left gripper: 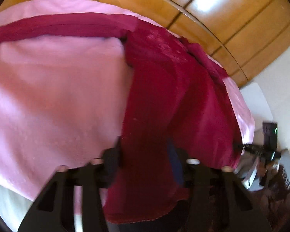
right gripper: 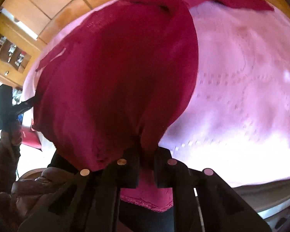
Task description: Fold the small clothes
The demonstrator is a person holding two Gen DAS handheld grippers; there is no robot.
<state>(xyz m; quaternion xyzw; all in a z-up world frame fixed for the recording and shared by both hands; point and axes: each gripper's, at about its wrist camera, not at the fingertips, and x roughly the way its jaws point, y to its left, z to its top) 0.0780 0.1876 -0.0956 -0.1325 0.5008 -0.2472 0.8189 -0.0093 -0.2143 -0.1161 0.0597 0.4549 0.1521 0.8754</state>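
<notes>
A dark red garment [left gripper: 160, 96] hangs lifted off a pink bedspread [left gripper: 54, 96], its far sleeves still lying flat on the bed. My left gripper [left gripper: 145, 154] is shut on one near edge of the cloth, which drapes down between the fingers. My right gripper [right gripper: 147, 154] is shut on a bunched near corner of the same garment [right gripper: 116, 77], with its hem hanging below the fingers. In the right wrist view the left gripper [right gripper: 19, 106] pinches the cloth's left edge. The pink bedspread [right gripper: 241, 87] fills the right.
Wooden wardrobe doors [left gripper: 222, 19] stand behind the bed. A wooden shelf unit [right gripper: 7, 52] is at the far left of the right wrist view. The person's brown padded sleeve [right gripper: 19, 183] is at the lower left. A white pillow or sheet [left gripper: 259, 102] lies right of the bed.
</notes>
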